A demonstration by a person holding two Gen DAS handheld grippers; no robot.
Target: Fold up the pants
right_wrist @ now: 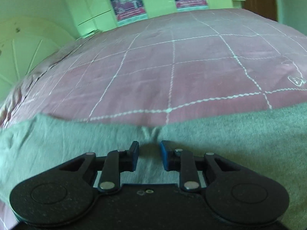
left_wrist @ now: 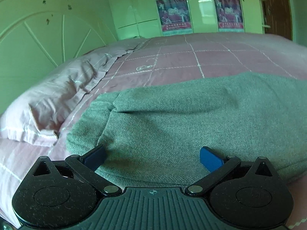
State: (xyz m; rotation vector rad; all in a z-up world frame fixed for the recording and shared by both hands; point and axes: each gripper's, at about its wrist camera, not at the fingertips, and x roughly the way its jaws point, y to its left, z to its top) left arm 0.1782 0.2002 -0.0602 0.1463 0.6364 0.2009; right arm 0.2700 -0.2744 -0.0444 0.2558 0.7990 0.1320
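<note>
Our left gripper [left_wrist: 152, 158] fingers are wide apart, right gripper [right_wrist: 148, 156] fingers narrowly apart, nothing clamped; we'd pinch both layers of the grey-green woven pants [left_wrist: 191, 115] evenly on the pink checked bed [left_wrist: 191, 57].

Pink checked bed [left_wrist: 191, 57], pale headboard [left_wrist: 38, 38], glossy wardrobe [left_wrist: 134, 9] behind.
</note>
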